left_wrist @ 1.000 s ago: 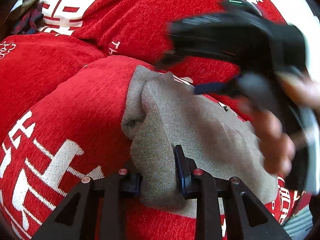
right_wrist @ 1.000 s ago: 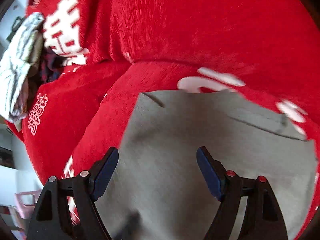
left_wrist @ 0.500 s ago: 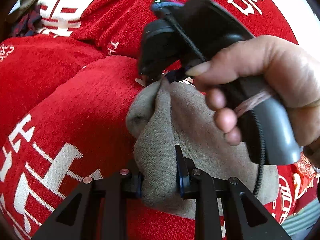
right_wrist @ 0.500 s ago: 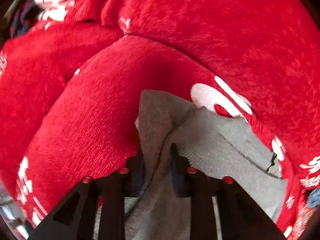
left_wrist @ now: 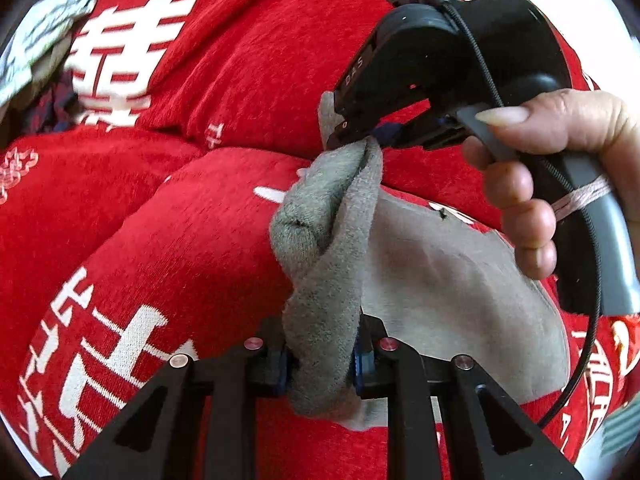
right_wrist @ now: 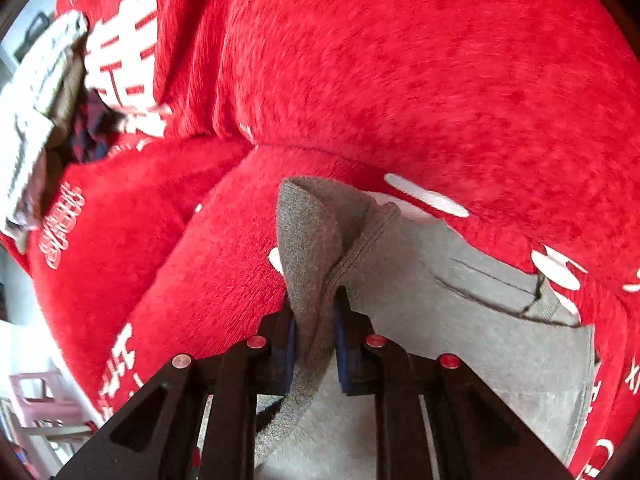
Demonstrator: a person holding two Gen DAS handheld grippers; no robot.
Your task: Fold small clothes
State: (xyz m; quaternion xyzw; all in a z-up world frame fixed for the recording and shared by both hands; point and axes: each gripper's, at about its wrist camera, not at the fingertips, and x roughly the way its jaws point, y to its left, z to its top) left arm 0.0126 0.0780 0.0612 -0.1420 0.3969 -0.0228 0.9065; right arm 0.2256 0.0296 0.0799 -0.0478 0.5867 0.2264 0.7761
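Observation:
A small grey garment (left_wrist: 440, 280) lies on a red blanket (left_wrist: 180, 240) with white characters. My left gripper (left_wrist: 322, 360) pinches a bunched fold of its left edge, and its jaws are still closing on the cloth. Farther up that edge, my right gripper (left_wrist: 360, 140), held by a person's hand (left_wrist: 560, 128), pinches the raised corner. In the right wrist view the right gripper (right_wrist: 314, 344) has a fold of the grey garment (right_wrist: 480, 360) between its pads, its jaws also closing. The edge between the two grips hangs lifted off the blanket (right_wrist: 400, 80).
A pale patterned cloth (left_wrist: 44, 40) and a dark plaid cloth (left_wrist: 52, 108) lie at the blanket's far left edge. Beyond the blanket, a pink stool (right_wrist: 40, 400) stands on the floor at lower left. The blanket forms soft humps and a crease.
The right gripper stood open over the flat grey garment, then came down, shut on its edge and lifted it. The left gripper kept its hold and rose, pulling the edge up.

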